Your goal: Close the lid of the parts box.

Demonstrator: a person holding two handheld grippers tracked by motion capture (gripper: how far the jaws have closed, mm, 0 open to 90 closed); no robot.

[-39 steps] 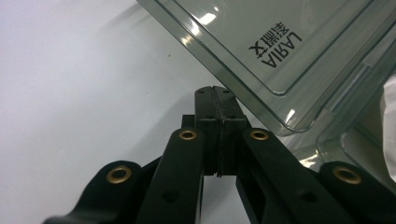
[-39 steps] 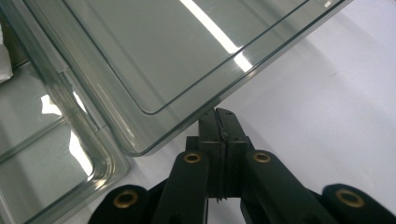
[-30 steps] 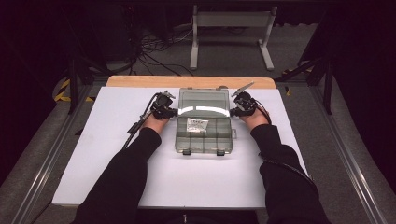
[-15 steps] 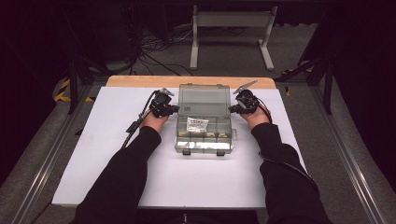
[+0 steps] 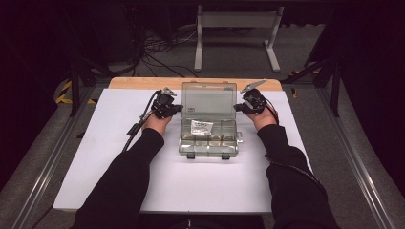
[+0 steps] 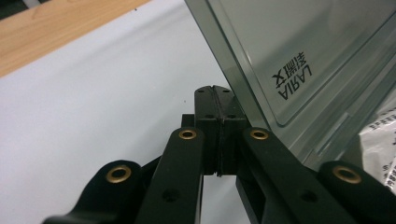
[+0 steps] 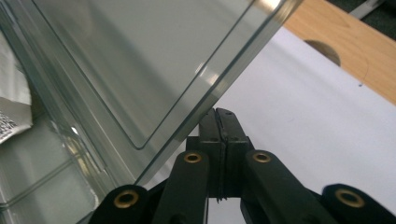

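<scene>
The box (image 5: 208, 125) sits near the middle of the desk's far half, its clear lid (image 5: 209, 99) raised upright toward the far edge. Opening looks done or nearly so: the tray lies exposed, with a white packet (image 5: 201, 127) in it and a row of small compartments along the near side. What is left, I judge, is letting the lid rest and working with the contents. The left tool (image 5: 173, 108) and right tool (image 5: 240, 107) each have their jaws pressed together, pinching nothing, tips just beside the lid's left and right edges. The desk (image 5: 95, 157) has a white top with a wooden strip (image 5: 143, 82) at the far edge. Beyond it lie a dark floor, cables (image 5: 157, 47) and a grey stand (image 5: 234, 33).
</scene>
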